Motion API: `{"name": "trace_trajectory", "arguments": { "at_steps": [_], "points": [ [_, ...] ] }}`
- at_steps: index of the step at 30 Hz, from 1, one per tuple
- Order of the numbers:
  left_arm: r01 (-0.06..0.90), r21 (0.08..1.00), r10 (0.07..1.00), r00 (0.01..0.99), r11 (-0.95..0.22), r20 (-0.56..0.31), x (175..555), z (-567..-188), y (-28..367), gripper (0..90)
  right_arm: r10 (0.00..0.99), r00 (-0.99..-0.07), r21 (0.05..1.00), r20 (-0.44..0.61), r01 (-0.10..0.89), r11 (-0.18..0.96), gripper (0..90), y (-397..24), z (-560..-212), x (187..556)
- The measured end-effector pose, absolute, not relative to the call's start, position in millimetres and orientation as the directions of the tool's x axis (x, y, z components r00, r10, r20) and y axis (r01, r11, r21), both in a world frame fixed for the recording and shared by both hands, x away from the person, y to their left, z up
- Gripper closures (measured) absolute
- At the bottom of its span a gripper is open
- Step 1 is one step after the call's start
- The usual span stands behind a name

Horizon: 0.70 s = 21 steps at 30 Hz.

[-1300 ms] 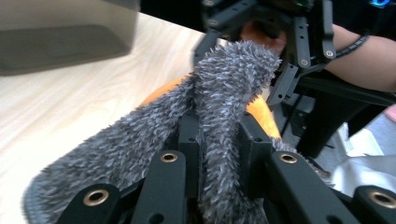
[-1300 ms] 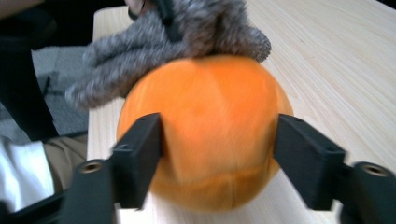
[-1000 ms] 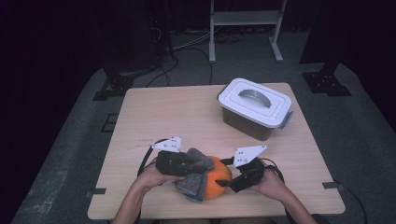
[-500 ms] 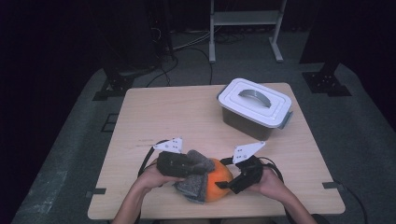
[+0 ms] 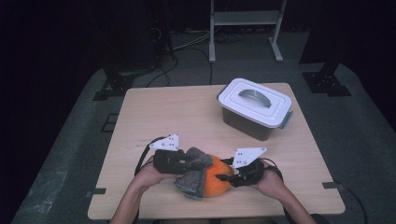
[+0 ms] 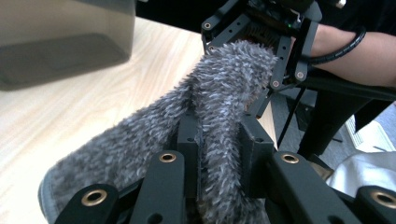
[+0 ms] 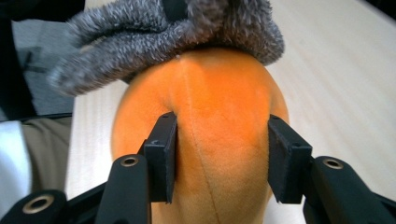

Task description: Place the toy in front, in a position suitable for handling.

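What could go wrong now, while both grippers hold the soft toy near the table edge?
1. The left gripper pinches only a thin fold of the grey furry part; a pull may slip it free.
2. The right gripper, whose jaws have just been closing, squeezes the round orange body; the soft plush may pop out.
3. The toy sits near the table front edge, so it could fall.

The grey furry cloth (image 7: pixel 177 32) hides the orange plush's (image 7: pixel 210 135) far end.
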<state>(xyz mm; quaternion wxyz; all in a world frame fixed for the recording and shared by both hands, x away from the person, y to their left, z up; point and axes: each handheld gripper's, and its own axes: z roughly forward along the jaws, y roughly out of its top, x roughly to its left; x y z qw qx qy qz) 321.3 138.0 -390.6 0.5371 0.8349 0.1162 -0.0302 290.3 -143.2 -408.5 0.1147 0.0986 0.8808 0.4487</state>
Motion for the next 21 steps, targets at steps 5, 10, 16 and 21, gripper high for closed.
{"name": "trace_trajectory", "arguments": {
  "at_steps": [5, 10, 16, 21],
  "points": [
    [0.219, 0.878, 0.179, 0.972, -0.425, -0.155, 321, -392, 135, 73.2, 0.267, -0.953, 0.813, -0.142, 0.041, 0.58, 49.3, -143, -409, 290],
    [0.243, 0.858, 0.16, 0.969, -0.453, -0.19, 321, -406, 127, 73.4, 0.295, -0.956, 0.805, -0.005, 0.171, 0.568, 28.7, -148, -416, 301],
    [0.227, 0.846, 0.111, 0.974, -0.483, -0.198, 316, -407, 119, 73.5, 0.332, -0.932, 0.79, 0.148, 0.313, 0.527, 13.5, -150, -423, 307],
    [0.215, 0.841, 0.088, 0.976, -0.497, -0.197, 314, -407, 115, 73.4, 0.338, -0.921, 0.768, 0.195, 0.358, 0.532, 18.1, -147, -432, 310]
  ]
}}
